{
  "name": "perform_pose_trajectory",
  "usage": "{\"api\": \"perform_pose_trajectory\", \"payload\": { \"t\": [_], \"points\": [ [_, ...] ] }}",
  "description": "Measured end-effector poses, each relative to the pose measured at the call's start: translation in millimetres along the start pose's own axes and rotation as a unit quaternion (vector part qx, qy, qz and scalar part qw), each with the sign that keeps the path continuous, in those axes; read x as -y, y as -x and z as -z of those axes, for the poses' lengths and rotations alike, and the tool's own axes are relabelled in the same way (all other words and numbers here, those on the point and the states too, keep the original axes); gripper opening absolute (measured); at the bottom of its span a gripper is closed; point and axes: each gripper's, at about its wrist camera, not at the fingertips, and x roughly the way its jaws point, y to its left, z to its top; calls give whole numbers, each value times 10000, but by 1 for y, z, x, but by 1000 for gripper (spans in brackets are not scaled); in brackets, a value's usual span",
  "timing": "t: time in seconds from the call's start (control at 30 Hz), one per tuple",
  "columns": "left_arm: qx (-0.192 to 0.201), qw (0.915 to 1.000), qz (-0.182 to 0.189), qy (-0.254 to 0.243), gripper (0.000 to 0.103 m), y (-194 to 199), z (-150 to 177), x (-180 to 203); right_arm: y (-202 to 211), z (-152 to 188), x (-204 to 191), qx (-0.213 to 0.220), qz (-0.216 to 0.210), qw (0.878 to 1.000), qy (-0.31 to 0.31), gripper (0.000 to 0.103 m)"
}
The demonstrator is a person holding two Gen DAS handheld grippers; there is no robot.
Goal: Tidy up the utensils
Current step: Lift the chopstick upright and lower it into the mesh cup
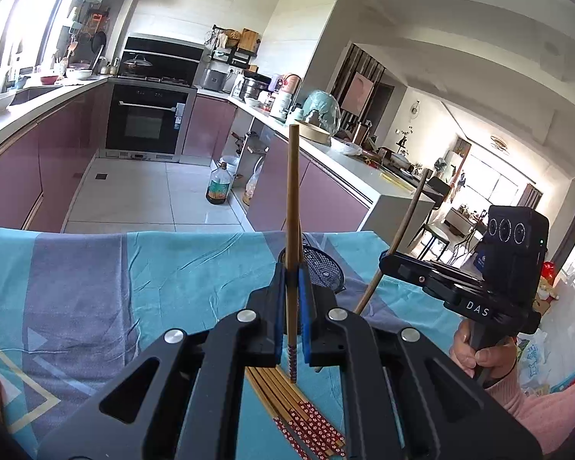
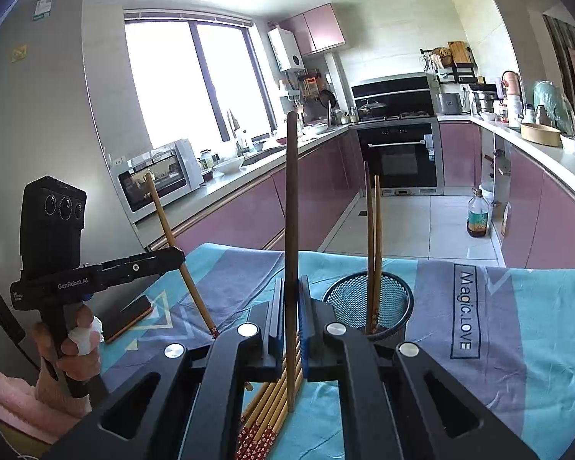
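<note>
My left gripper [image 1: 292, 268] is shut on a light wooden chopstick [image 1: 293, 199] that stands upright, its patterned end hanging above the table. My right gripper [image 2: 291, 281] is shut on a darker brown chopstick [image 2: 291, 199], also upright. Each gripper shows in the other's view: the right gripper [image 1: 384, 260] with its dark chopstick [image 1: 408, 218], the left gripper [image 2: 179, 257] with its light chopstick [image 2: 165, 222]. A black mesh holder [image 2: 393, 306] stands on the cloth and holds two chopsticks [image 2: 373, 237]; the mesh holder [image 1: 327, 268] sits just behind my left fingers. Several loose chopsticks [image 2: 268, 406] lie under both grippers.
A blue and grey cloth [image 2: 517, 326] covers the table. A dark phone-like slab [image 2: 128, 318] lies at its left edge. Beyond the table's far edge are the tiled kitchen floor, pink cabinets, an oven [image 1: 147, 119] and an oil bottle [image 2: 478, 214]. A person's hands hold both gripper handles.
</note>
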Motion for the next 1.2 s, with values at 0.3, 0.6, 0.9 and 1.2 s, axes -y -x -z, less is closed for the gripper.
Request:
{"api": "perform_pose_trajectory", "payload": {
  "t": [0.3, 0.6, 0.9, 1.2],
  "points": [
    [288, 9993, 156, -182, 7, -10, -34, 19, 17, -32, 5, 458, 229, 9985, 217, 5],
    [460, 9979, 23, -449, 7, -31, -70, 39, 16, -58, 19, 754, 512, 9952, 358, 5],
    [83, 9981, -80, -612, 7, -65, -78, 47, -12, -58, 41, 454, 670, 9963, 279, 5],
    [-726, 9947, -125, -719, 7, -111, -58, 38, -46, -41, 56, -261, 722, 9970, 94, 5]
  ]
}}
